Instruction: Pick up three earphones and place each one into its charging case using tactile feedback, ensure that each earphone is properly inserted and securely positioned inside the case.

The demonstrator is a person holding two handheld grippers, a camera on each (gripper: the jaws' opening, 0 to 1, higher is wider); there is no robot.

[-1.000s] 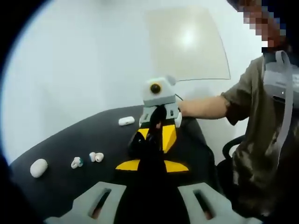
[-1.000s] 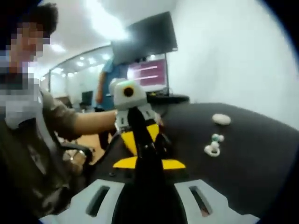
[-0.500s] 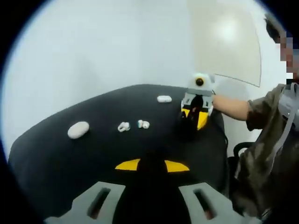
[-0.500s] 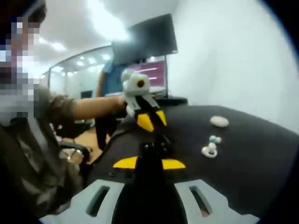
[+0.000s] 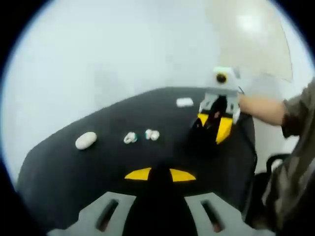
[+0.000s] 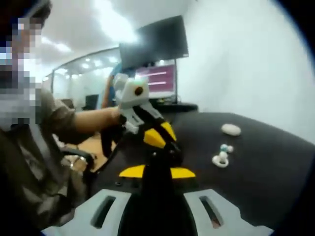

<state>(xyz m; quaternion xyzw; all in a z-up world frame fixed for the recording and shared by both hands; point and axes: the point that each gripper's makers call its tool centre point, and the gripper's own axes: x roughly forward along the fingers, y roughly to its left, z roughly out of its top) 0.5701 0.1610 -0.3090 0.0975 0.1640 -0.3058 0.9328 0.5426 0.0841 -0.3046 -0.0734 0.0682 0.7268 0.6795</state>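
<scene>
Matt black table point(image 5: 83, 172) carries smooth, glossy white plastic earphones point(image 5: 151, 134) and a pebble-like case point(image 5: 86, 140)

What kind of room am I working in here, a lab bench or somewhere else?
Most likely an office or meeting room. A dark wall-mounted screen hangs above a lit display, ceiling lights run back through what looks like an open work area, and the earphones lie on a black table beside a plain white wall.

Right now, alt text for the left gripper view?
A black table against a white wall holds a white oval case, two small white earphones and a farther white case. The right claw, yellow and black, hangs over the table's far right side.
</scene>
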